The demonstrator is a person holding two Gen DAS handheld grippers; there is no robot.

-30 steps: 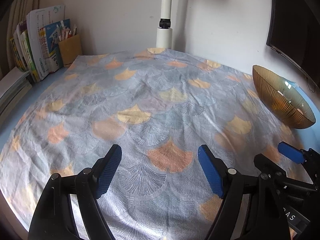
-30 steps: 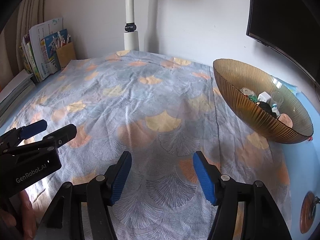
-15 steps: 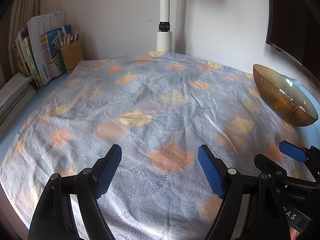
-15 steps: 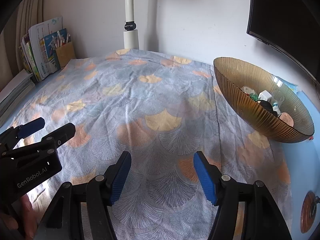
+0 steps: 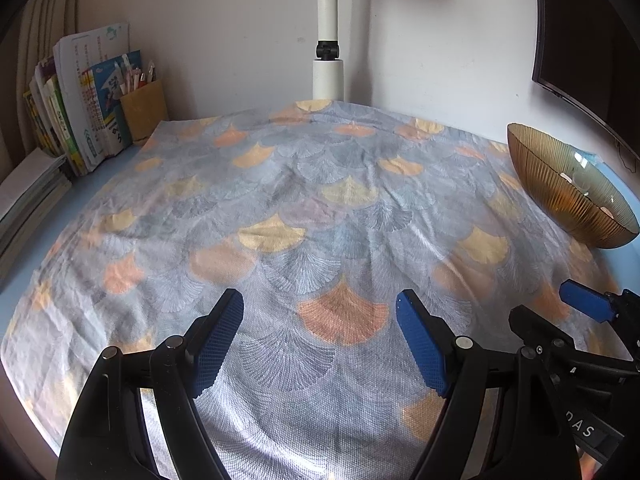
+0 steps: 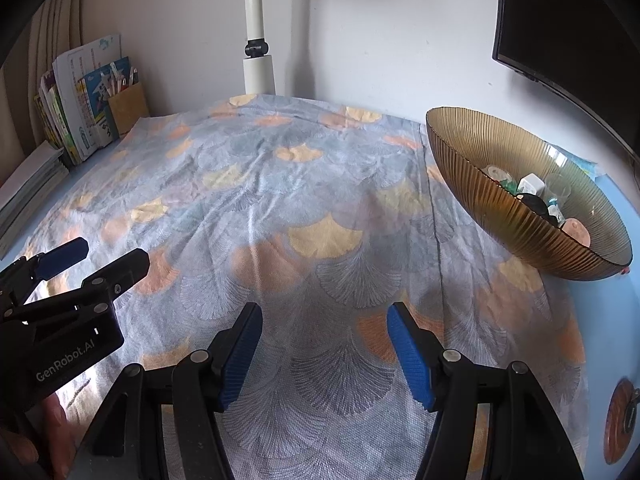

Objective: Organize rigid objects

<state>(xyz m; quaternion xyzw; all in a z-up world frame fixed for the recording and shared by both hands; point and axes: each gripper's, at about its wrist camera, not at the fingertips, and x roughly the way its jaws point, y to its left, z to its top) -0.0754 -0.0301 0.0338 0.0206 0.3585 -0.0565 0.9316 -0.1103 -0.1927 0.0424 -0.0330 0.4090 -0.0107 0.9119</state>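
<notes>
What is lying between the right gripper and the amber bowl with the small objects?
Nothing lies there: the right wrist view shows only patterned cloth between the open right gripper and the bowl.

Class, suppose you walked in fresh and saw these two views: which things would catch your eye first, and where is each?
The patterned cloth with orange and yellow fan shapes covers most of the table. An amber ribbed glass bowl stands tilted at the cloth's right edge, with small objects piled inside. In the foreground, the right gripper and left gripper both hang open over bare cloth, blue pads apart, holding nothing.
</notes>
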